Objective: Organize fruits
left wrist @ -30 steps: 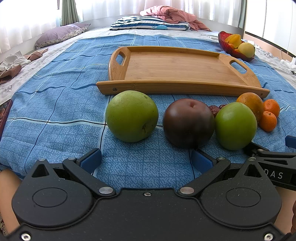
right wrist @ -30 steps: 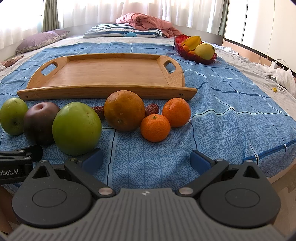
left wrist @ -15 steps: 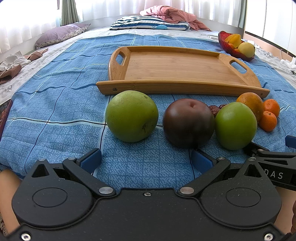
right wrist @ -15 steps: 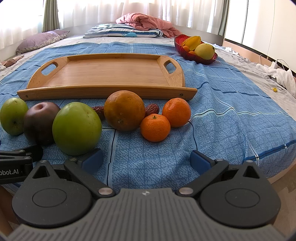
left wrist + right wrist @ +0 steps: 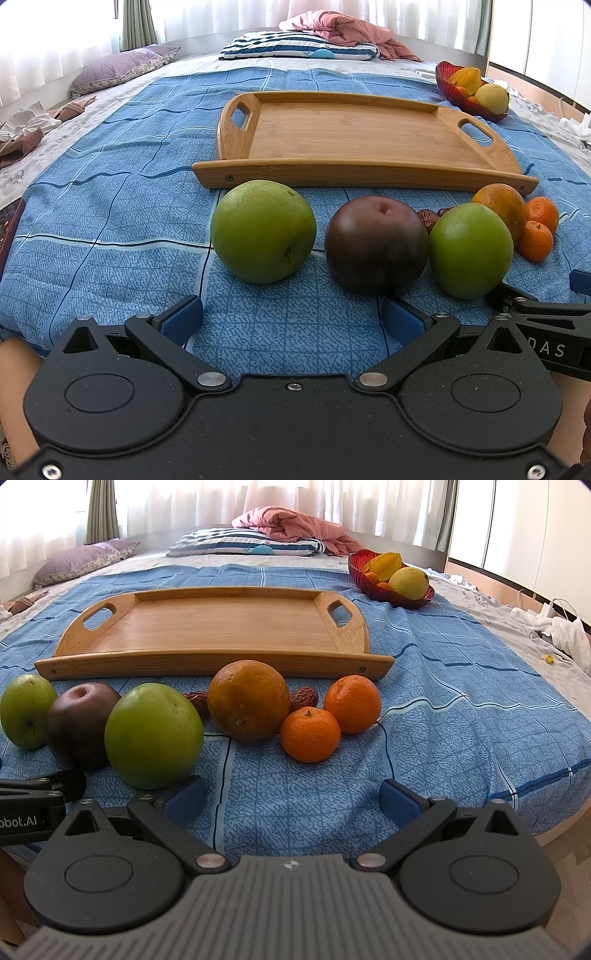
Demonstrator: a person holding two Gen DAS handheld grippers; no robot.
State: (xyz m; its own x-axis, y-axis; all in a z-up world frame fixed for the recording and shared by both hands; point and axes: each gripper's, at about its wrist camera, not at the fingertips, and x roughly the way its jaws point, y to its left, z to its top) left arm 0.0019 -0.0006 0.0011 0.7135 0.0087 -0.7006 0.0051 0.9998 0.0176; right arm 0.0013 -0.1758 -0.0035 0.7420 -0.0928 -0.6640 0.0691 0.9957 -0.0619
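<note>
Here, fruits point(image 5: 376, 245) lie just beyond both grippers' spread fingers point(image 5: 183, 319).

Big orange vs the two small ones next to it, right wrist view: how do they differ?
The big orange is clearly larger and duller, brownish-orange with a greenish tinge; the two small oranges are bright, saturated orange. It lies nearer the green apple; they lie on the row's right end. All are round and rest on the blue blanket before the tray.

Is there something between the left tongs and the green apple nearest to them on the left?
Nothing visible. The left tongs stand open, and only bare blue bedspread lies between them and the green apple.
</note>
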